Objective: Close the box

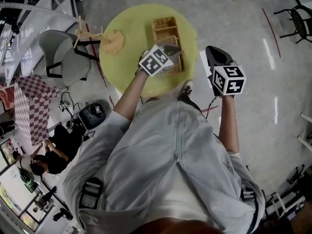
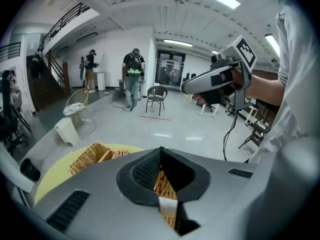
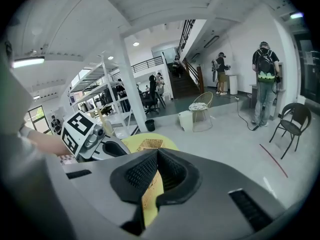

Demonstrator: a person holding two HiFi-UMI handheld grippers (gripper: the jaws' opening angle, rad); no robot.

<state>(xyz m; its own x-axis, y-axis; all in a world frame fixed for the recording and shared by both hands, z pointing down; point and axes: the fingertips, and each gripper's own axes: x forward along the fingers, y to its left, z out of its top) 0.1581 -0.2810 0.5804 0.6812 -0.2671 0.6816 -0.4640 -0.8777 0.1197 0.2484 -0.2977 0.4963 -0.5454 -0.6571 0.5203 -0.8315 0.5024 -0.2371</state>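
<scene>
A wicker box [image 1: 165, 27] lies open on the round yellow table [image 1: 131, 23], one half beyond the other. My left gripper [image 1: 171, 48] hovers over the near half [image 1: 176, 61], jaws shut, with nothing seen between them. In the left gripper view the wicker box [image 2: 92, 156] shows beyond and under the left gripper [image 2: 160, 149]. My right gripper [image 1: 213, 50] hangs off the table's right edge, above the floor, jaws shut and empty. The right gripper view looks past the right gripper [image 3: 157, 151] to the box [image 3: 149, 144] and the left gripper [image 3: 112, 146].
An orange cloth [image 1: 113, 43] lies on the table's left side. A grey chair [image 1: 66, 57] stands left of the table, with a checkered box [image 1: 31, 108] and a seated person [image 1: 48, 155] further left. People and chairs stand far across the hall.
</scene>
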